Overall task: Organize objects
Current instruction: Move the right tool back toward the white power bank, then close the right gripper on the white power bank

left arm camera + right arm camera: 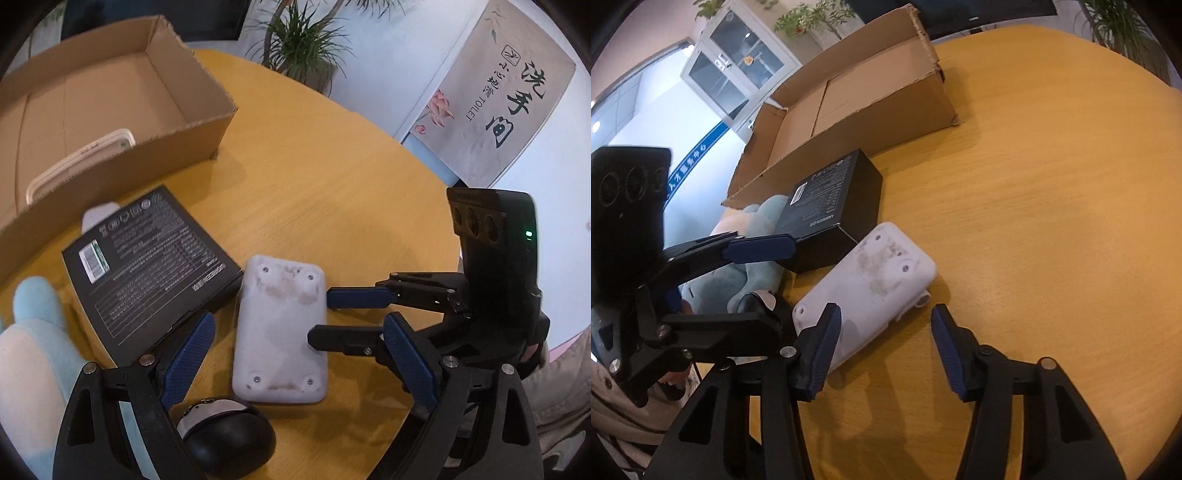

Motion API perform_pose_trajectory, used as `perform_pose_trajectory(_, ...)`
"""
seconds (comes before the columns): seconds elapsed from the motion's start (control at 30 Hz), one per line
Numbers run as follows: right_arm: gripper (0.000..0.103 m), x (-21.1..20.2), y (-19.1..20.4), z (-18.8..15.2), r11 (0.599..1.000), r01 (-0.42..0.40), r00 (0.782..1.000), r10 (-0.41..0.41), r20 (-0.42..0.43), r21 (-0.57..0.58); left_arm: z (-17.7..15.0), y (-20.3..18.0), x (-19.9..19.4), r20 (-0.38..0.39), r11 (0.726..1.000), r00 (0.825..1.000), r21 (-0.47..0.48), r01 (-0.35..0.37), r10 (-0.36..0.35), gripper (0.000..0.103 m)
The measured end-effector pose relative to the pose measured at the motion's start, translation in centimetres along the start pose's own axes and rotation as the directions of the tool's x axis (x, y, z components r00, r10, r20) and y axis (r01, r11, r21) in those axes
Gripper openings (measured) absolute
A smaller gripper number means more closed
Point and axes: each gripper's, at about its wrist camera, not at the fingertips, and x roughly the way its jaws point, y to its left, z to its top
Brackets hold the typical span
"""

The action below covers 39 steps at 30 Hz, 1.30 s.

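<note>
While the left gripper [295, 354] hangs wide apart over the white case [280, 332], the case lies mid-table beside the black box [147, 266]. From the right wrist, the right gripper [886, 347] is apart, one pad on the case's corner; it could slip and bump the mouse [764, 302].

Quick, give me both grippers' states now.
Left gripper: open, straddling the white case, not gripping.
Right gripper: open, one finger at the case, nothing held.
</note>
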Motion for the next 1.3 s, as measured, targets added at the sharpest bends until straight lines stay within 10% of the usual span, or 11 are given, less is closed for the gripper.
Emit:
perform_pose_trajectory(0.37, 0.041, 0.9, 1.3, -0.5, 0.999, -0.011, 1.000, 0.010, -0.027, -0.035, 0.2, 1.5, 2.0, -0.096, 0.992, 0.989, -0.077, 0.104, -0.111, 0.089)
perform_pose_trajectory(1.03, 0.034, -0.9, 2.6, -1.7, 0.988, -0.043, 0.994, 0.058, 0.095, -0.152, 0.9, 2.1, 3.5, -0.124, 0.990, 0.988, -0.118, 0.077, -0.092, 0.093)
perform_pose_trajectory(1.3, 0.029, -0.1, 2.7, -1.6, 0.986, -0.068, 0.989, 0.086, 0.118, -0.151, 0.6, 2.6, 3.3, -0.102, 0.990, 0.991, -0.123, 0.069, -0.081, 0.079)
